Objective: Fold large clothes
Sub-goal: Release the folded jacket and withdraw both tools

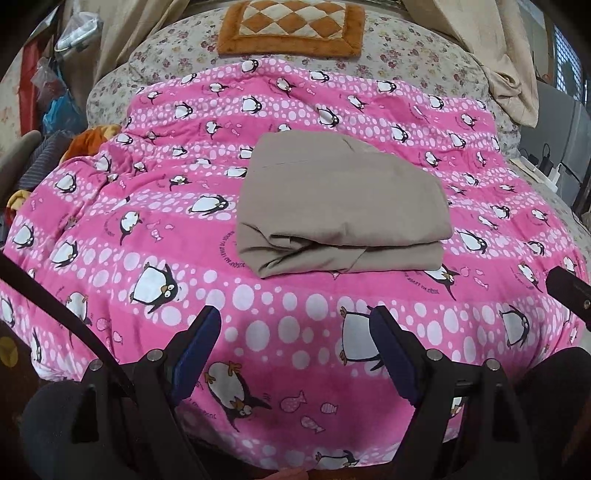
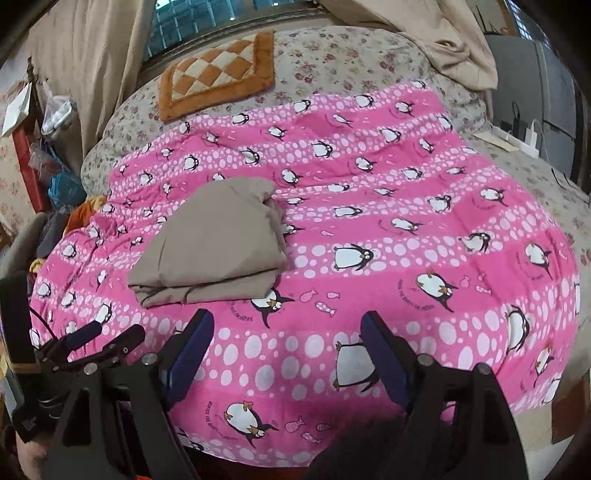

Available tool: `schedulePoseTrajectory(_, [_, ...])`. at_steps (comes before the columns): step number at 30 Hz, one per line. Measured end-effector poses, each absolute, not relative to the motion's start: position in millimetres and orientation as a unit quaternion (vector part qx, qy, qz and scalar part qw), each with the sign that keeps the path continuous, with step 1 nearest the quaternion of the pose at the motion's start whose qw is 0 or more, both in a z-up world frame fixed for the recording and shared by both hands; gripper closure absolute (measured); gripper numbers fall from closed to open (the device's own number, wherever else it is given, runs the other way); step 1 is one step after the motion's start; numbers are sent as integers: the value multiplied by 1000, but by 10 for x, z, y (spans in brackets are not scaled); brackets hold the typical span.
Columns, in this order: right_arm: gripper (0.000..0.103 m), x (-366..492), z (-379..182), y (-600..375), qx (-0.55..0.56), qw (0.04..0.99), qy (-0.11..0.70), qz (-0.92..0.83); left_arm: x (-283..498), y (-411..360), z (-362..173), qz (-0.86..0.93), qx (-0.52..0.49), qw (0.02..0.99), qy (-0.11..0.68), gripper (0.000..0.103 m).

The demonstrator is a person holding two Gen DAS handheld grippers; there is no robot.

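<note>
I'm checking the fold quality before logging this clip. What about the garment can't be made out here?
- Folded beige garment: its type and inner layers, hidden by its own top layer in both views.
- Its far edge, hidden behind its own bulk in the left wrist view.
- Its underside, pressed against the pink penguin blanket.

Behind the left gripper (image 1: 295, 354), the handle and the hand holding it run off the bottom edge of the left wrist view; only a sliver of skin shows there. The right gripper (image 2: 286, 354) is cut the same way in its own view. Ahead of both, the folded beige garment (image 1: 341, 206) covers part of the pink penguin blanket (image 1: 147, 229), and its inner layers cannot be told apart. Far ahead, the checked cushion (image 1: 291, 26) loses its top to the frame. Off to the left, the bags and clutter (image 1: 55, 92) blur together.
</note>
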State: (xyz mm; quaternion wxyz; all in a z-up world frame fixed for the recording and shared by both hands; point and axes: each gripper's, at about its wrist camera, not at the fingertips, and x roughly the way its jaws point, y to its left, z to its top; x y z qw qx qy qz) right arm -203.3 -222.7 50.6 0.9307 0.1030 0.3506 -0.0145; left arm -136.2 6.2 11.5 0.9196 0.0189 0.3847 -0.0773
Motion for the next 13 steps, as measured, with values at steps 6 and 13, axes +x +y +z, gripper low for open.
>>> schedulePoseTrajectory(6, [18, -2028, 503, -2213, 102, 930, 352, -13, -1358, 61, 105, -77, 16, 919, 387, 37])
schedulePoseTrajectory(13, [18, -2032, 502, -2198, 101, 930, 353, -14, -1356, 101, 83, -69, 11, 921, 384, 37])
